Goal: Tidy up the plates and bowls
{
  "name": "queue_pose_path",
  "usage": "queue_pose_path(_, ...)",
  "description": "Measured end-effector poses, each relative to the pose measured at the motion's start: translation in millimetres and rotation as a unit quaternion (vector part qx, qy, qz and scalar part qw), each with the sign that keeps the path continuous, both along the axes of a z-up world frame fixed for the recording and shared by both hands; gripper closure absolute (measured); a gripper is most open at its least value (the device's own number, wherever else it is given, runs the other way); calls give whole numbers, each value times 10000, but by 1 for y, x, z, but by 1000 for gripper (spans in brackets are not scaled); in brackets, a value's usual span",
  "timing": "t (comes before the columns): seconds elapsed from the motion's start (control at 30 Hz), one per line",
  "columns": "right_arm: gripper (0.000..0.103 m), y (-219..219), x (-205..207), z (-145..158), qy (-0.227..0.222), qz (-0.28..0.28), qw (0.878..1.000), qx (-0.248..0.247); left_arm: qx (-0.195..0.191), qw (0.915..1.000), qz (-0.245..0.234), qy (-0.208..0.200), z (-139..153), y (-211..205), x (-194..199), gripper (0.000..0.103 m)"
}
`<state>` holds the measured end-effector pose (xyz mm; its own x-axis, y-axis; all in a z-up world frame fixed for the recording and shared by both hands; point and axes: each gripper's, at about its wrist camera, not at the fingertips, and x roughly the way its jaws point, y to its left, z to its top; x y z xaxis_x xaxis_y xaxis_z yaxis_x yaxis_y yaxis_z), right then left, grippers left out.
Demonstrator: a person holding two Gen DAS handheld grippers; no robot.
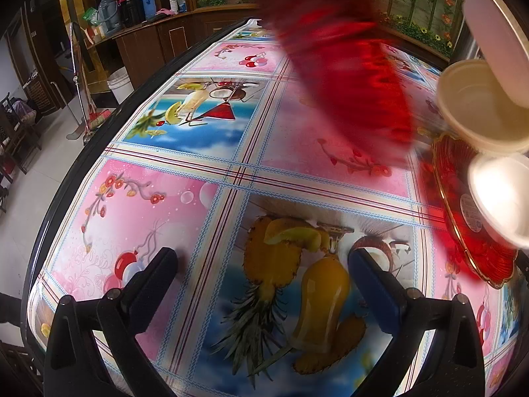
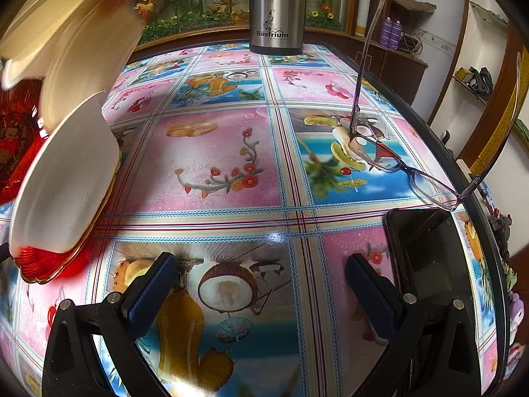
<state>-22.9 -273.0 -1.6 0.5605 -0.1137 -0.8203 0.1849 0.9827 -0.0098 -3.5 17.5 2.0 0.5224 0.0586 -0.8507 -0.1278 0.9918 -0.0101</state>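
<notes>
While both grippers hover low over the patterned tablecloth [image 2: 215, 158], neither has hold of anything: the left gripper [image 1: 263, 261] and the right gripper [image 2: 259, 266] each show their fingers spread wide, with only printed fruit between them.

The crockery is gathered at one place, to the right in the left wrist view and to the left in the right wrist view. A red glass plate [image 1: 463, 198] with a scalloped, gold-edged rim lies flat on the cloth. White bowls [image 1: 476, 106] sit tilted on or above it, one with its opening toward the left camera. In the right wrist view a white bowl [image 2: 66, 178] rests bottom-up against the plate's edge. Whether the higher bowls are stacked or merely leaning together cannot be told. A blurred red shape [image 1: 347, 76] crosses the left view; it is too smeared to identify.

Handling, as a judgement: the glass plate is likely rigid, fairly heavy, smooth and breakable, so a pinch across its rim, one finger above and one beneath, seems safest. The bowls look stiff and glossy, probably slippery, and are best taken by the wall at the rim.

Bystanders on the table: a steel flask [image 2: 277, 10] at the far end, spectacles [image 2: 396, 165] and a dark phone [image 2: 426, 251] near the right gripper.
</notes>
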Motion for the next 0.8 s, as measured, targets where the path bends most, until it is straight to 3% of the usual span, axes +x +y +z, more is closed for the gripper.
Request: queue_pose_path(0.8,1,0,-1,0,0,0,10000,1,3,10000,-2,7,1,-1,-2,0)
